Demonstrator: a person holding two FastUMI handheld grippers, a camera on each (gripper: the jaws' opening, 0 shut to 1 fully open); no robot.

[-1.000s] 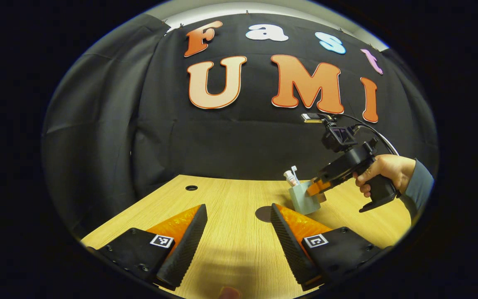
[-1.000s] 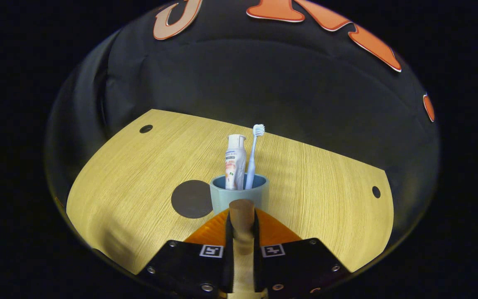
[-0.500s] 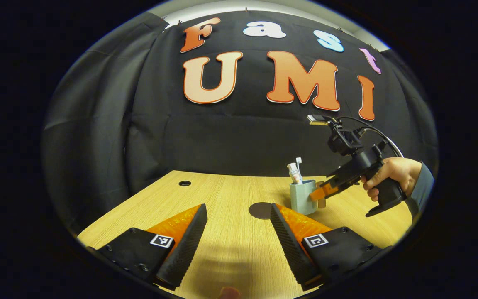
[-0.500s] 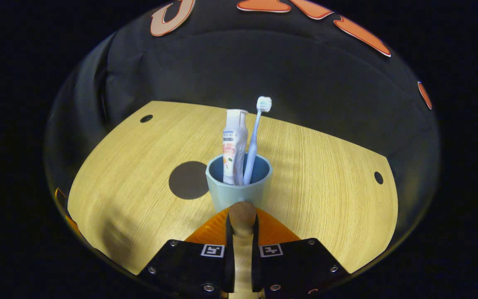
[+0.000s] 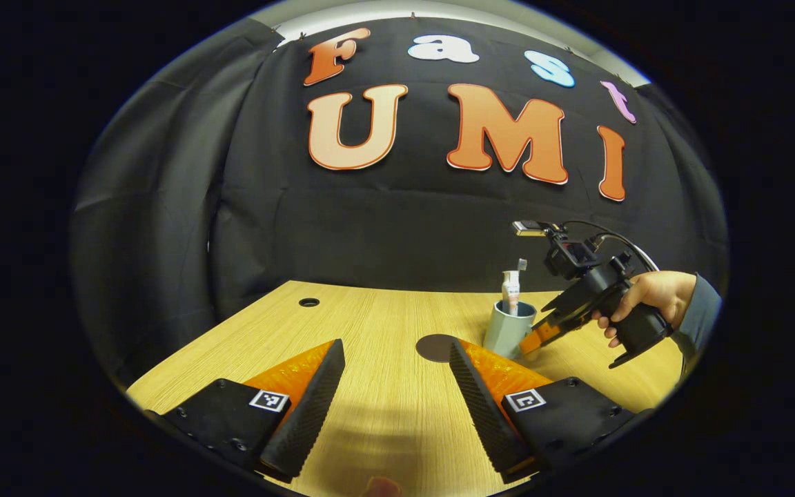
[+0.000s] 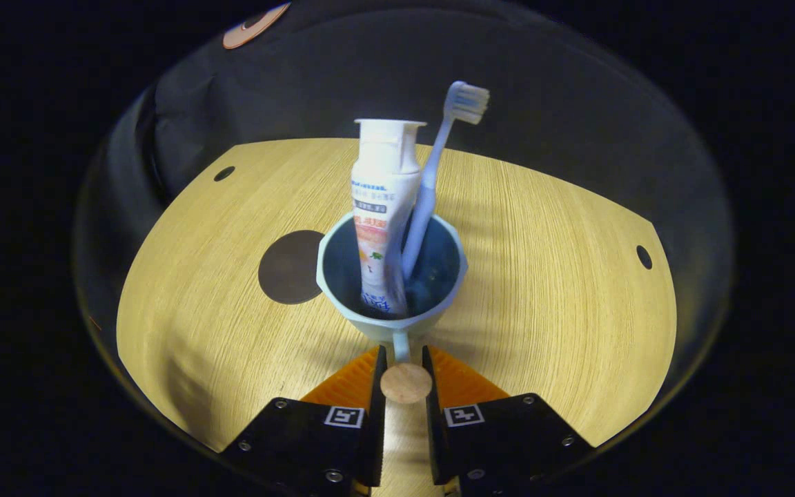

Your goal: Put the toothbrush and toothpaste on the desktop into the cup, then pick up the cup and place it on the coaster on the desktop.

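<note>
A pale blue cup (image 6: 384,330) holds a white toothpaste tube (image 6: 380,207) and a light blue toothbrush (image 6: 439,159), both upright. My right gripper (image 6: 403,355) is shut on the cup's wooden handle (image 6: 406,383). The dark round coaster (image 6: 290,267) lies on the wooden desktop just left of the cup. In the left gripper view the cup (image 5: 506,335) leans slightly beside the coaster (image 5: 435,347), held by the right gripper (image 5: 532,340) in a person's hand (image 5: 653,293). I cannot tell if the cup touches the desktop. My left gripper (image 5: 396,345) is open above the desktop's near part.
The wooden desktop (image 6: 542,276) has small cable holes at the far left (image 6: 224,173) and the right (image 6: 644,257). Black cloth walls close off the back and sides. A cable loops from the top of the right gripper (image 5: 618,238).
The right gripper has come down with the cup and tipped, so I look further into the cup. The cup stays just right of the coaster. The left gripper has barely moved.
</note>
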